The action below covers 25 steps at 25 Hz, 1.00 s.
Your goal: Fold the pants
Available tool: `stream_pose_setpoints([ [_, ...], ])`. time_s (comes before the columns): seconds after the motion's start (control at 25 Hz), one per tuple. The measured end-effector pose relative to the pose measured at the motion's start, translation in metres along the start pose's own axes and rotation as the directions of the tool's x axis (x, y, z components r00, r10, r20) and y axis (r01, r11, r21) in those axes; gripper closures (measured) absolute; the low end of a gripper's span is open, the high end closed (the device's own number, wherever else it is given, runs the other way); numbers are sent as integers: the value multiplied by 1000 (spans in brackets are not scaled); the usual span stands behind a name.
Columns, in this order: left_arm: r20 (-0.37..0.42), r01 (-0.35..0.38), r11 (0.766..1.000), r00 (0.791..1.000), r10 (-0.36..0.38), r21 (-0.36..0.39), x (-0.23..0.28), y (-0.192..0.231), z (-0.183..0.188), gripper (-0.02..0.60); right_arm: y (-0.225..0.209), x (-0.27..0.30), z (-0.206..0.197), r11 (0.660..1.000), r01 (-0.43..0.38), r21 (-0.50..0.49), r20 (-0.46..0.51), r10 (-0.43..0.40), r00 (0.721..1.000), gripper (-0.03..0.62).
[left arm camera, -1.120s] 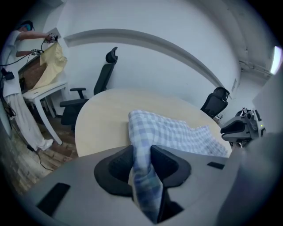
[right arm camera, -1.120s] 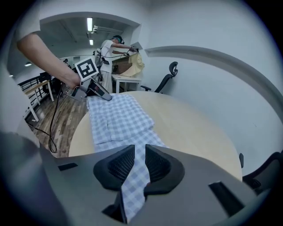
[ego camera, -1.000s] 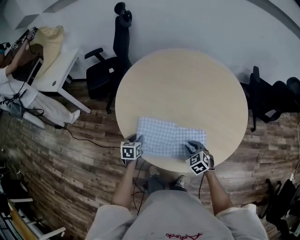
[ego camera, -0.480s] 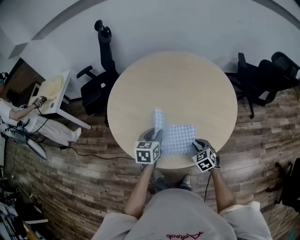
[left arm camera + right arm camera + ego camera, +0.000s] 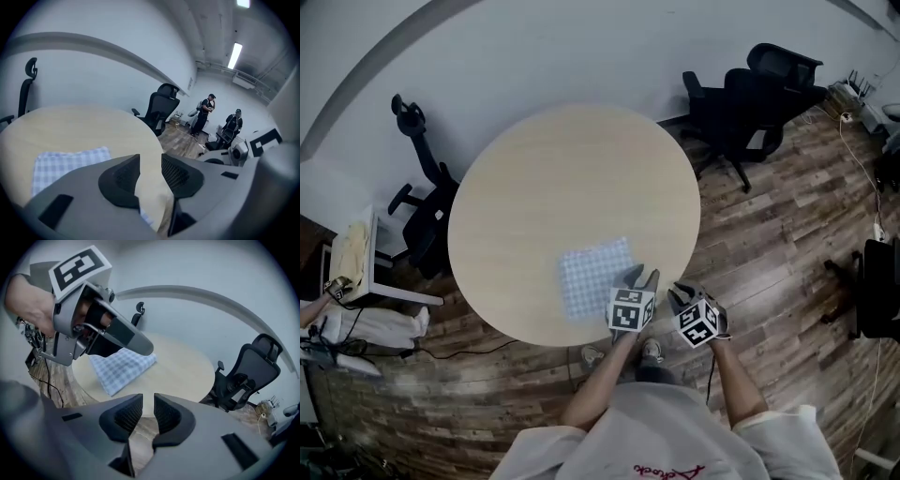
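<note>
One folded pants (image 5: 595, 277) — flat on table (image 5: 562, 178).

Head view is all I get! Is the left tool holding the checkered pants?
Observer: No. The left tool has just been opening its jaws, with nothing pinched; the pants lie flat on the table beside it.
Operator: And the other one?
Observer: The right tool is open too, jaws a little apart, nothing between them.
Operator: Anybody behind the table?
Observer: Two people stand far off, beyond the black chair, in the left gripper view.
</note>
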<state>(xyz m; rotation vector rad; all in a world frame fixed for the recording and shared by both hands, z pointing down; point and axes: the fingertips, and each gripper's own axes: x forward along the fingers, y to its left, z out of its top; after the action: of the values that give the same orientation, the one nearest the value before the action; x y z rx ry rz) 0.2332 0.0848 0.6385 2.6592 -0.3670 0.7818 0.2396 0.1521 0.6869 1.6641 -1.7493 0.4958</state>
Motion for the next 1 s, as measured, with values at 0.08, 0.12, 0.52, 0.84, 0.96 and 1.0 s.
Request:
stream_pose_setpoints([
  [0.08,-2,-19,1000,1000,19,17,1,1,-6,426,-7,-5,-9,1000,3,21,10,-3,1000,505],
  [0.12,1,-36,999,999,36,18,-2,6,-9,428,-7,-5,-11,1000,-2,28,17,1,1000,505],
  [0.52,63,-269,962,961,271,-40,-89,90,-23,546,25,6,60,997,-69,-38,196,76,978,550],
  [0.84,115,-296,951,945,305,-94,-161,116,-55,546,72,-18,109,984,-152,94,335,113,935,566],
  [0.96,139,-269,958,949,282,-102,-179,107,-74,548,92,-36,105,979,-149,138,341,95,935,566],
  [1.0,145,-258,961,952,271,-102,-186,103,-80,548,101,-42,102,977,-153,148,338,96,936,566],
])
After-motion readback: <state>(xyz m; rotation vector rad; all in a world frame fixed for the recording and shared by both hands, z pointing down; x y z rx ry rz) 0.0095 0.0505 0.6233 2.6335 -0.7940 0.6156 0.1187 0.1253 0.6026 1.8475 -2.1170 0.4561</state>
